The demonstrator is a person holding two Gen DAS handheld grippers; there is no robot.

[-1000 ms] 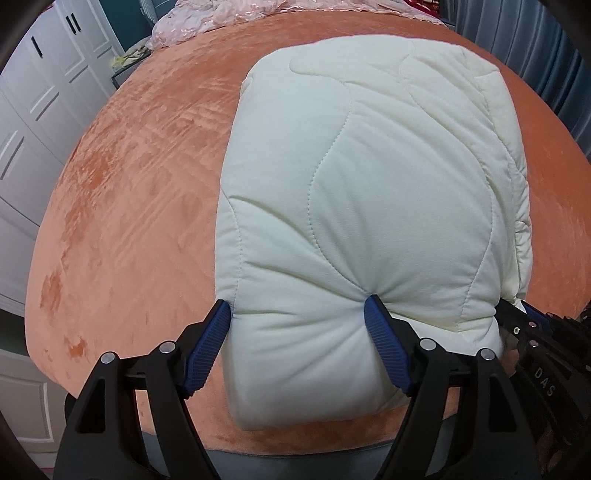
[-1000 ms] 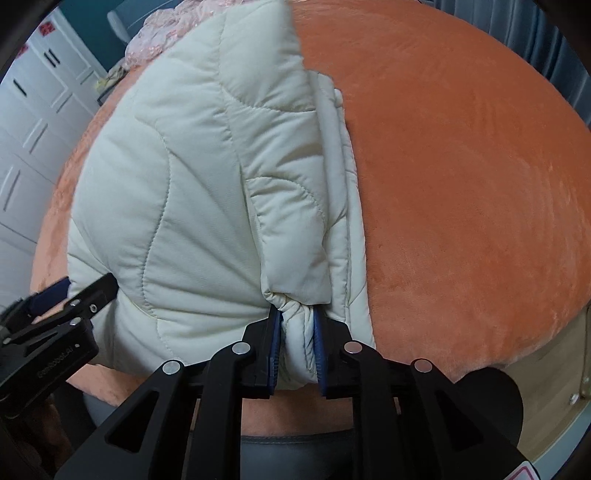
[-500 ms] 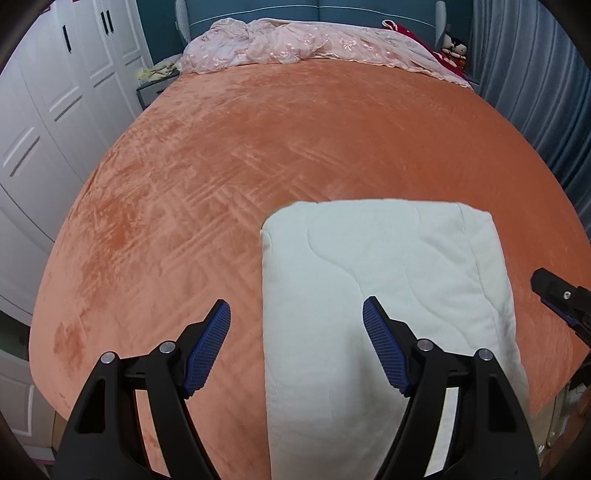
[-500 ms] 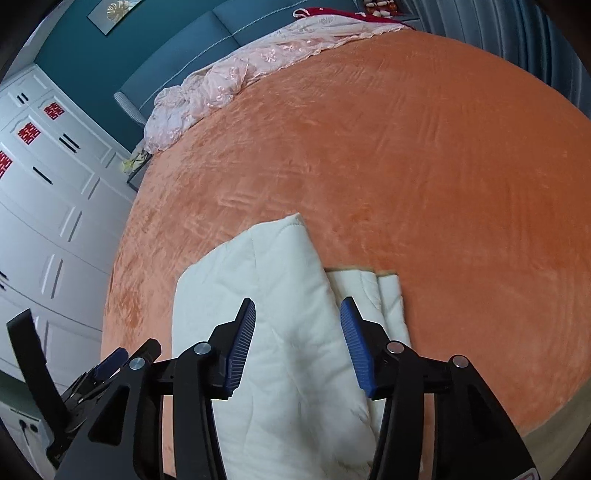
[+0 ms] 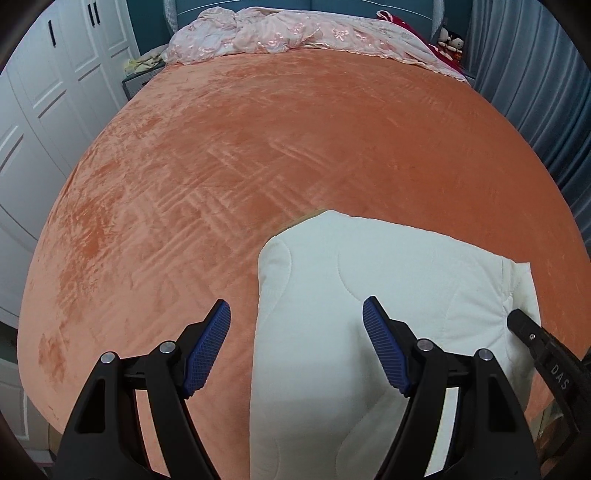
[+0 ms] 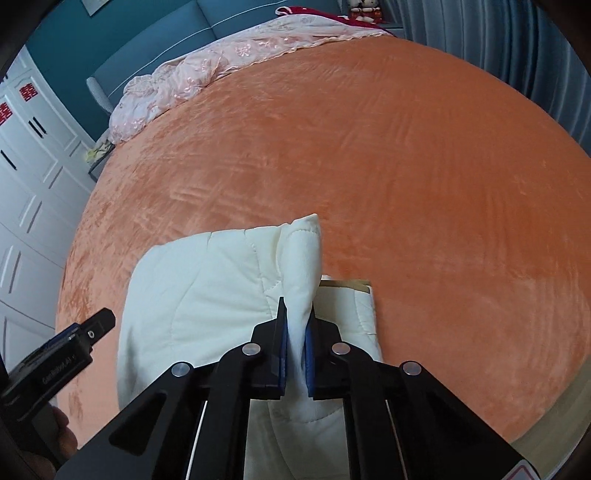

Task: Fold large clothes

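Note:
A cream quilted jacket (image 5: 406, 277) lies folded at the near edge of the orange bed (image 5: 295, 147). My left gripper (image 5: 295, 306) hangs open above the jacket's left edge; its pads touch nothing. In the right wrist view the jacket (image 6: 203, 288) has a raised fold at its right side. My right gripper (image 6: 297, 306) has its jaws closing, and the blue pads pinch that fold between them. The right gripper's tip (image 5: 535, 343) shows at the jacket's right edge in the left wrist view. The left gripper (image 6: 85, 332) shows at the lower left of the right wrist view.
A pink embroidered blanket (image 5: 295, 33) is heaped at the bed's far end. White wardrobe doors (image 5: 44, 110) line the left side, with a small nightstand (image 5: 138, 79) beside them. Grey-blue curtains (image 5: 535, 92) hang on the right. Orange cover stretches beyond the jacket.
Both grippers let go of the jacket's near edge and drew back and up, so the jacket looks smaller. The right gripper opened, then shut on a raised fold.

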